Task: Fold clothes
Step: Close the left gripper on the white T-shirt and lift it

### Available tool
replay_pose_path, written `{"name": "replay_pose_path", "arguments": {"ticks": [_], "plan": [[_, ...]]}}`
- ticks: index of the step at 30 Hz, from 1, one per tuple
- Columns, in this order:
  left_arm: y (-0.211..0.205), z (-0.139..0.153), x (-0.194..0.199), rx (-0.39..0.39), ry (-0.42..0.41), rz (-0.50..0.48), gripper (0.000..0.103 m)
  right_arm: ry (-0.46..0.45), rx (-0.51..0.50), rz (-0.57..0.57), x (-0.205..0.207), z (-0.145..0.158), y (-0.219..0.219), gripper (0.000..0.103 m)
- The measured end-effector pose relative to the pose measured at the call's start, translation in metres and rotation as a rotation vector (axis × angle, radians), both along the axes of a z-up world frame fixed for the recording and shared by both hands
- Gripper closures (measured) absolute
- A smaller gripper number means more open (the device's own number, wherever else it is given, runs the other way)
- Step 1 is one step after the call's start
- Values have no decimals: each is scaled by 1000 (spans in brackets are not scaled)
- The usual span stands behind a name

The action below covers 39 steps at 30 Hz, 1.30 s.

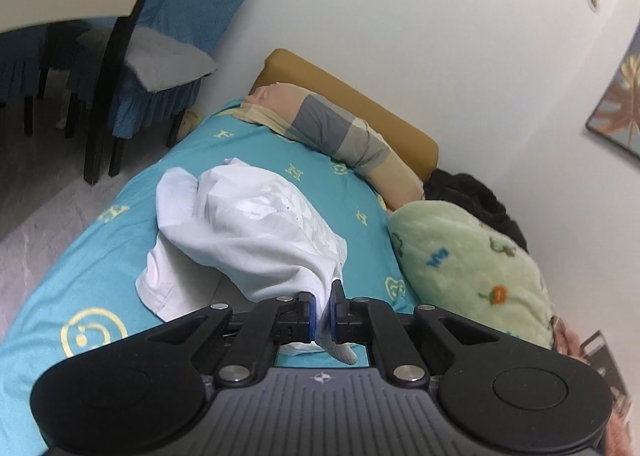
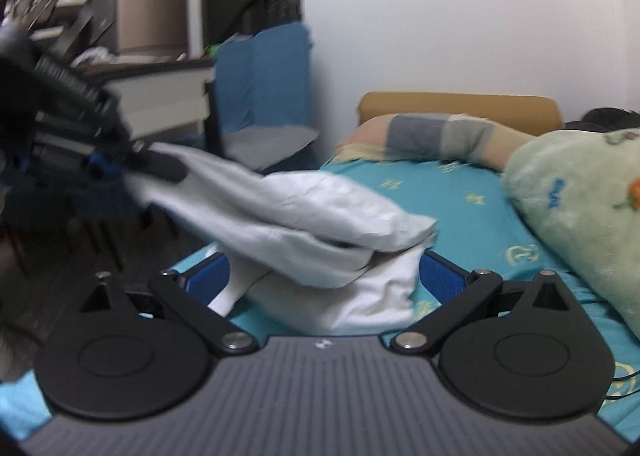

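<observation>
Pinching a garment [image 1: 256, 232] edge, the left fingers [image 1: 322, 310] lift it off the bed [image 1: 100, 256] for folding; the right fingers [image 2: 324, 276], spread wide, straddle the remaining cloth.

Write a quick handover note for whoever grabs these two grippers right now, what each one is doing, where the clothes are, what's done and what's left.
Left gripper: shut on a corner of the white garment, holding that end lifted off the bed.
Right gripper: open, low over the turquoise sheet, with the garment's bunched end between its fingers, not clamped.
Garment: partly on the sheet, partly hanging from the left gripper, rumpled. The green blanket and the patchwork pillow lie beside it, towards the wall.
Done: one corner picked up.
Left: probably grip the other end with the right gripper, spread it flat, then fold. No finished fold shows yet.
</observation>
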<state>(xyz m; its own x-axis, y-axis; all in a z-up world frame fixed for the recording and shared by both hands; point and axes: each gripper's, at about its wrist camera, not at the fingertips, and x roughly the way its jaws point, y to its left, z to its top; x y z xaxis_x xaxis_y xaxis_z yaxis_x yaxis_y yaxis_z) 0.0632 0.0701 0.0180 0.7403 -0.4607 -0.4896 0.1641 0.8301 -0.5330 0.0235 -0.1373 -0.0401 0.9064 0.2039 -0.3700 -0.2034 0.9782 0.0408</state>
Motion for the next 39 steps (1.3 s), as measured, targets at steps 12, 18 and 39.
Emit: {"name": "replay_pose_path", "arguments": {"ticks": [12,18,39], "plan": [[17,-22,24,-104,-28,31,96,130,233,-169,100,-54,-1,0],[23,-24,34,-179,-61,37,97,109,447,-317,114,-49,-61,0],[50,28,-39,-315,-297,52,98,-162,111,-400,42,47,-67,0]]}}
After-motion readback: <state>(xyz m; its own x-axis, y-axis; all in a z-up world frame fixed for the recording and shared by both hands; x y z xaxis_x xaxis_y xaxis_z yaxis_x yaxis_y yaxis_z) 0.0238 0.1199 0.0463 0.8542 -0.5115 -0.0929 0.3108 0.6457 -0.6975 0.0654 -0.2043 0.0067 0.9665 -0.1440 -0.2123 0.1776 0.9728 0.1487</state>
